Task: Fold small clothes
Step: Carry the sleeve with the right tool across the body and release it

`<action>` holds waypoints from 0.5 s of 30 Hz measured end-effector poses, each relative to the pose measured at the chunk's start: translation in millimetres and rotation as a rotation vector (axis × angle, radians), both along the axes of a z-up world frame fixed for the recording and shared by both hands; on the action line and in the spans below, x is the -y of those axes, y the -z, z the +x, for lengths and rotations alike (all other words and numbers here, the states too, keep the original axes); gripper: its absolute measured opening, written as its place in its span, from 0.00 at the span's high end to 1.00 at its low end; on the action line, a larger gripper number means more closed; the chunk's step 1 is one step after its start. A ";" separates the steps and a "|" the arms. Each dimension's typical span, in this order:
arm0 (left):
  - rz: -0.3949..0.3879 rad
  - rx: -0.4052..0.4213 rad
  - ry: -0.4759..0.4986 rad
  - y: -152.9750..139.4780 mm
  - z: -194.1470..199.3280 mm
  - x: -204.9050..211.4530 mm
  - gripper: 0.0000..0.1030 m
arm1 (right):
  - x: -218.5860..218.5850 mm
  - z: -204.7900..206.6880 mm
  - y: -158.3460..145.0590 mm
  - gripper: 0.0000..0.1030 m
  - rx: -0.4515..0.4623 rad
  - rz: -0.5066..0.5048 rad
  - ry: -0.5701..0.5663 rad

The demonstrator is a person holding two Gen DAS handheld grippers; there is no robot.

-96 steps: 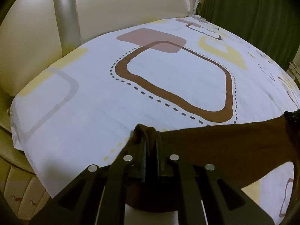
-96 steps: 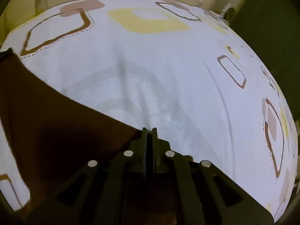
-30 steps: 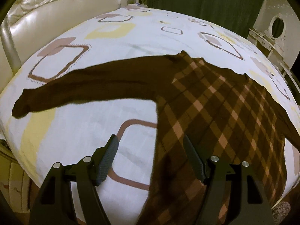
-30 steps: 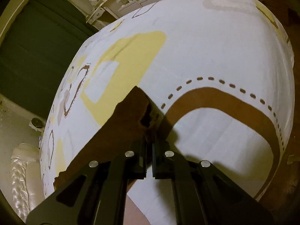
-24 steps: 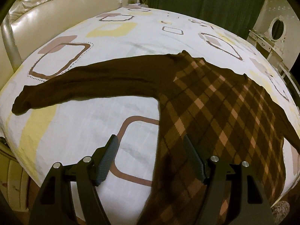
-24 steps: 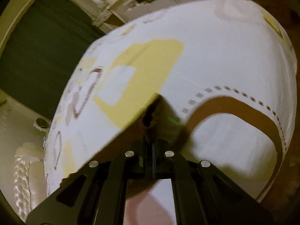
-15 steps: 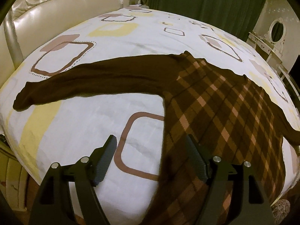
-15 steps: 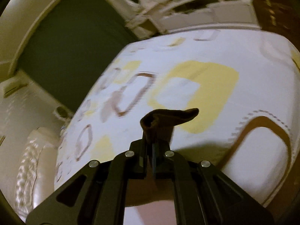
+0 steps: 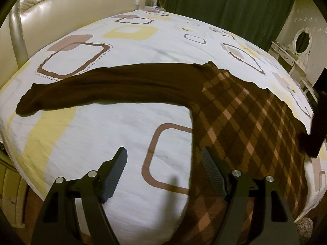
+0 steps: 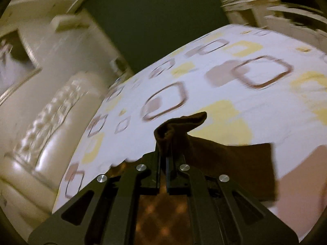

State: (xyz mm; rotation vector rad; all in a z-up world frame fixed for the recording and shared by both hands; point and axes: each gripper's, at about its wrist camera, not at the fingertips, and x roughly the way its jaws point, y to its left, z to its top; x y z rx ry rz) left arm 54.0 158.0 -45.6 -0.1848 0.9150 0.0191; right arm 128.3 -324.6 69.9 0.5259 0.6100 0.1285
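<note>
Two grippers in play: left gripper [image 9: 164, 170], fingers spread wide with nothing between them, hangs over the near edge of the bed [image 9: 114, 126], just beside the plaid body of the brown garment [image 9: 245, 122]. Right gripper [image 10: 162, 153] has its fingers pinched tight on a bunched brown sleeve end [image 10: 179, 124], raised off the bedsheet. Farther off, the other sleeve [image 9: 102, 87] lies flat, stretched toward the headboard [image 9: 61, 6] edge.
</note>
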 end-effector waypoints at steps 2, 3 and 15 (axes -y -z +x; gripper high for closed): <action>0.012 0.004 0.004 0.7 0.2 -3.5 0.28 | -43.6 11.6 10.5 0.97 -0.019 -0.019 -0.063; 0.013 0.006 0.006 1.1 -0.1 -5.2 0.28 | -57.8 17.1 14.9 0.97 -0.029 -0.024 -0.084; -0.030 0.004 -0.004 11.2 5.1 -21.1 0.28 | -245.4 53.6 89.7 0.97 -0.168 -0.149 -0.361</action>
